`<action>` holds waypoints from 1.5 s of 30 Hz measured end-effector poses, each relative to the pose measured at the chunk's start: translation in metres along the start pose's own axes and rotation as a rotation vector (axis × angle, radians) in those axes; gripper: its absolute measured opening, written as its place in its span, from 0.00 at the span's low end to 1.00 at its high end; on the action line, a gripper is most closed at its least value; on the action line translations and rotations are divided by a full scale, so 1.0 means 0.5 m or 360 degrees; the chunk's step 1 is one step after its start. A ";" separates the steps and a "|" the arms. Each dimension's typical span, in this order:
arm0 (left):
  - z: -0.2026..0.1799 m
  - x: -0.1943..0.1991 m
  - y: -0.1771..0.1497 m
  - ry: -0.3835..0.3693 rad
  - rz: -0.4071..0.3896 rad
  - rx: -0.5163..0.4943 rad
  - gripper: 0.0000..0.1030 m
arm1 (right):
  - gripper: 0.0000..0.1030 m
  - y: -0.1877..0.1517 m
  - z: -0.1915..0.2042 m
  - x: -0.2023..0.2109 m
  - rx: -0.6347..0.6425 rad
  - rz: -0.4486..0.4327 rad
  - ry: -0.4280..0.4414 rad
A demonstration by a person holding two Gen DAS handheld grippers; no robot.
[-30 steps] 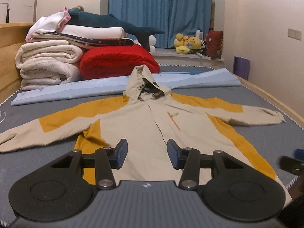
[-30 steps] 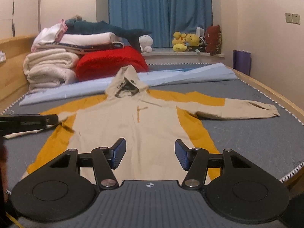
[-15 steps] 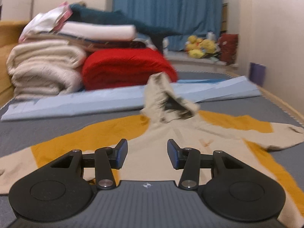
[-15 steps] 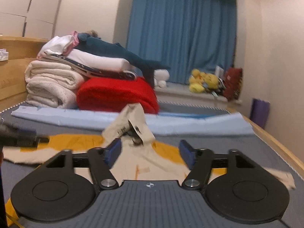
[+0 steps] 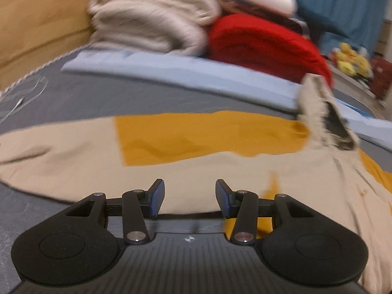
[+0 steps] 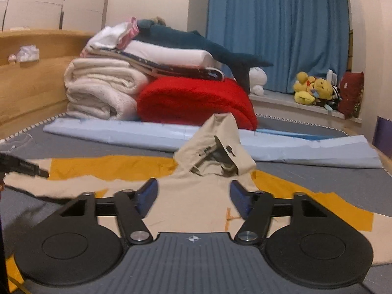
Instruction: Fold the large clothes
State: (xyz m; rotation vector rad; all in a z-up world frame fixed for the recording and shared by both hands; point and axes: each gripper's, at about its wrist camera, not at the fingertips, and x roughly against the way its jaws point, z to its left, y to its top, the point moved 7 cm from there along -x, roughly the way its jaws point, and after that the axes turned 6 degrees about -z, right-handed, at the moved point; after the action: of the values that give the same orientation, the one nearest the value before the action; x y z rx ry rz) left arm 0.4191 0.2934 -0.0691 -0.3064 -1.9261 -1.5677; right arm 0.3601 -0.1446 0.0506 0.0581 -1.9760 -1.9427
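Note:
A beige and mustard hooded jacket [image 6: 196, 203] lies spread flat, front up, on the grey bed [image 6: 318, 174], its hood [image 6: 218, 147] toward the bedding pile. My left gripper [image 5: 188, 198] is open and empty, low over the jacket's left sleeve [image 5: 73, 152] and shoulder. My right gripper [image 6: 194, 196] is open and empty, low over the chest just below the hood. The left gripper's tip [image 6: 22, 166] shows at the left edge of the right wrist view, over the sleeve.
A pile of folded white blankets [image 6: 100, 90], a red blanket [image 6: 193, 100] and a shark plush [image 6: 196, 41] stands behind the jacket. A light blue sheet [image 6: 294, 147] lies across the bed. A wooden headboard [image 6: 31, 73] is on the left, yellow plush toys [image 6: 313, 88] on the sill.
Both grippers have moved forward and lower from the jacket's hem toward its top. The left one swung left over the sleeve and shoulder; the right one closed in below the hood. Both stayed open.

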 end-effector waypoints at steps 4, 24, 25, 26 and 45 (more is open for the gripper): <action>0.130 -0.033 -0.020 0.0112 0.0150 0.0226 0.50 | 0.22 0.007 0.003 -0.011 -0.0038 -0.0014 0.0041; 0.523 -0.047 -0.067 0.0531 0.0191 0.1174 0.57 | 0.10 -0.041 0.032 -0.071 -0.0181 0.0163 0.0145; 0.529 -0.046 -0.069 0.0540 0.0181 0.1183 0.56 | 0.10 -0.044 0.032 -0.073 -0.0196 0.0178 0.0148; 0.533 -0.044 -0.070 0.0547 0.0172 0.1197 0.54 | 0.10 -0.046 0.032 -0.075 -0.0200 0.0191 0.0148; -0.058 0.124 0.198 0.0001 -0.0575 0.0272 0.00 | 0.04 -0.082 -0.018 -0.103 -0.0233 0.0381 0.0066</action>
State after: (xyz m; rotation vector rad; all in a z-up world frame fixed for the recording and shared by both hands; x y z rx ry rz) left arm 0.4339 0.2797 0.0495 0.1225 -2.1882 -1.6040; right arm 0.4013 -0.1405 -0.0012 -0.1673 -1.7217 -1.9054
